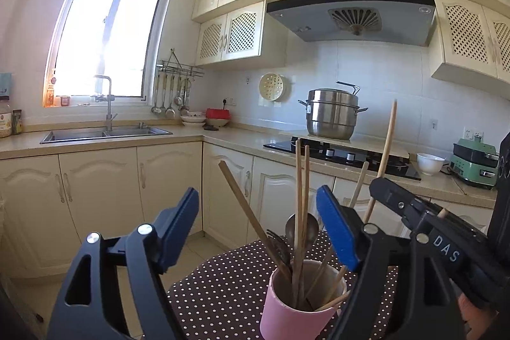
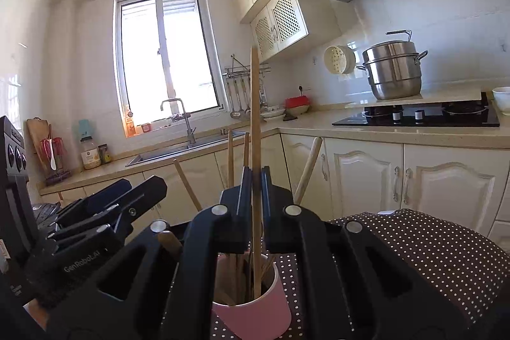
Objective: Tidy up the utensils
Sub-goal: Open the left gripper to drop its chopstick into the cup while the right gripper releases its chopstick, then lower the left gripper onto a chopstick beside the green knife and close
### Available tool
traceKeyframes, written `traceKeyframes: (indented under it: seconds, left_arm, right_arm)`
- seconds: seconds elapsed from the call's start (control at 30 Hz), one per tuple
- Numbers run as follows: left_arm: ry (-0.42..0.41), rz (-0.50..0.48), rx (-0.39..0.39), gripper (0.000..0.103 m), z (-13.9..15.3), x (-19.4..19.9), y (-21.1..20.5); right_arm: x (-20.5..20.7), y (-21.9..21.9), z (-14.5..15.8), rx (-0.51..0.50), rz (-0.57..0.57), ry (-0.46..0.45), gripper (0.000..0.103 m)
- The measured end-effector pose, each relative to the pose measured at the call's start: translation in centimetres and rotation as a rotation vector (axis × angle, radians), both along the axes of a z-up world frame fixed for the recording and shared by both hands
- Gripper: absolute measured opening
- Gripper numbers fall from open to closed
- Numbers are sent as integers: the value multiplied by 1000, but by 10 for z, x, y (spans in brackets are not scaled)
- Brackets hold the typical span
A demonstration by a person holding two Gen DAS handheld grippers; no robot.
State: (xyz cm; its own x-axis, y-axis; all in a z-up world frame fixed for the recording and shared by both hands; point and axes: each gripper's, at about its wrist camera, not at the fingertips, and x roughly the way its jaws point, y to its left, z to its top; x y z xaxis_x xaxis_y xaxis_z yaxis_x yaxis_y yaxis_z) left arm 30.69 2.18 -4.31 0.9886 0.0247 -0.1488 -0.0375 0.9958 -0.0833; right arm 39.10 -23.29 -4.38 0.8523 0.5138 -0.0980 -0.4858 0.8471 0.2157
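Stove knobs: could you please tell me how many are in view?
2: left knob and right knob, side by side at the cooktop's front edge; more may be hidden.

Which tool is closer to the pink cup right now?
Right. The right tool is shut on a long wooden chopstick whose lower end stands inside the pink cup, directly above it. The left tool is open, beside the cup.

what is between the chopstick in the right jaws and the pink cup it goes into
Nothing visible blocks it. The right gripper is shut on the long chopstick, whose lower end already dips inside the pink cup among the other chopsticks. The left gripper stands open around the cup, holding nothing.
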Motion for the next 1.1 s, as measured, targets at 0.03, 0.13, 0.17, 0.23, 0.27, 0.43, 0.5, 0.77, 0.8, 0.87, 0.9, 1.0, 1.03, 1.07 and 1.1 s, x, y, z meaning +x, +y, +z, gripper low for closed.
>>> traceKeyframes:
  seconds: [0.03,0.13,0.17,0.23,0.27,0.43,0.5,0.77,0.8,0.87,0.9,1.0,1.03,1.07,1.1]
  left_arm:
    - [-3,-3,1,75,1,-3,1]
    - [-6,0,5,75,6,-10,3]
    - [-6,0,5,75,6,-10,3]
    - [-8,0,8,76,8,-12,4]
    - [-7,-1,11,76,9,-15,5]
    - [0,-2,24,78,18,-29,3]
    - [13,-10,22,78,20,-34,3]
    - [107,-65,6,80,19,-46,-1]
    - [131,-74,6,80,17,-46,-3]
    - [164,-90,9,80,13,-49,-8]
    - [186,-100,15,80,10,-50,-12]
    - [268,-147,11,80,-3,-52,-20]
    - [301,-164,6,80,-9,-52,-22]
    - [338,-180,3,80,-15,-51,-24]
    - [392,-198,5,80,-23,-49,-27]
  right_arm:
    - [-1,1,1,-4,-3,4,7]
    - [-5,1,5,-14,-7,4,7]
    - [-6,1,6,-16,-9,3,7]
    - [-10,1,9,-16,-12,4,9]
    - [-12,2,10,-19,-18,2,11]
    - [-23,-5,20,5,-38,-10,41]
    - [-30,-8,24,17,-49,-23,50]
    - [-51,-27,38,19,-108,-28,56]
    - [-53,-29,38,18,-113,-24,56]
    - [-60,-35,35,10,-125,-8,56]
    - [-63,-38,33,4,-132,1,56]
    - [-73,-47,23,-17,-150,35,57]
    - [-76,-51,19,-25,-157,49,57]
    - [-79,-54,14,-32,-161,61,57]
    - [-82,-57,9,-41,-166,74,57]
